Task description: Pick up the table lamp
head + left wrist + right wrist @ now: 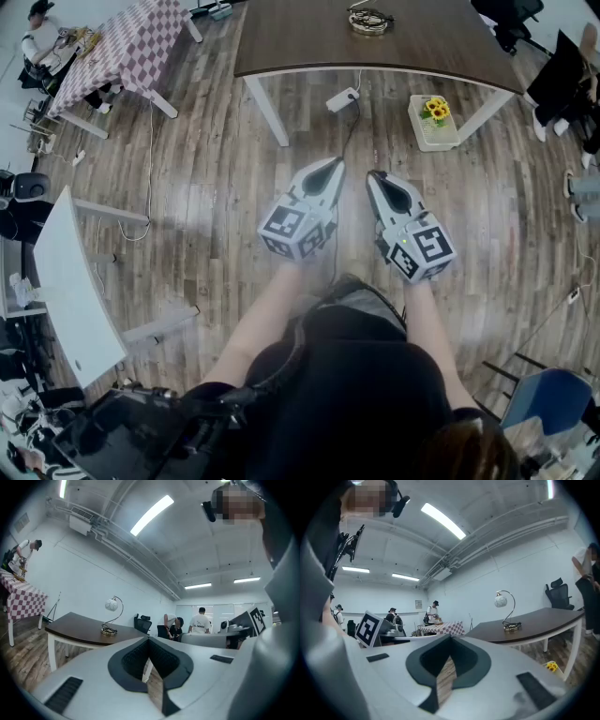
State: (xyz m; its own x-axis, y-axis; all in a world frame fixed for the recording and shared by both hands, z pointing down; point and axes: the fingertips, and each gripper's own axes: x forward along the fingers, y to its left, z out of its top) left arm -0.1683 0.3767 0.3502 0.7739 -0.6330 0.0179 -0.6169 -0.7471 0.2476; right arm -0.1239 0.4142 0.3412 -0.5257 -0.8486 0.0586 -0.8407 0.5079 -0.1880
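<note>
The table lamp [368, 19] stands on a dark brown table [309, 42] at the far end of the head view, well ahead of both grippers. It has a white globe shade on a curved metal arm and a round base, seen as the lamp [112, 616] in the left gripper view and the lamp [506, 613] in the right gripper view. My left gripper [335, 165] and right gripper [375, 175] are held side by side in front of my body, level and pointing at the table. Both left gripper [149, 639] and right gripper [450, 637] are shut with nothing between the jaws.
Under the table lie a white power strip [342, 98] with its cable and a white box of sunflowers [434, 122]. A checkered table [131, 47] is far left, a white desk [70, 281] near left, a blue chair [553, 398] near right. People stand in the background.
</note>
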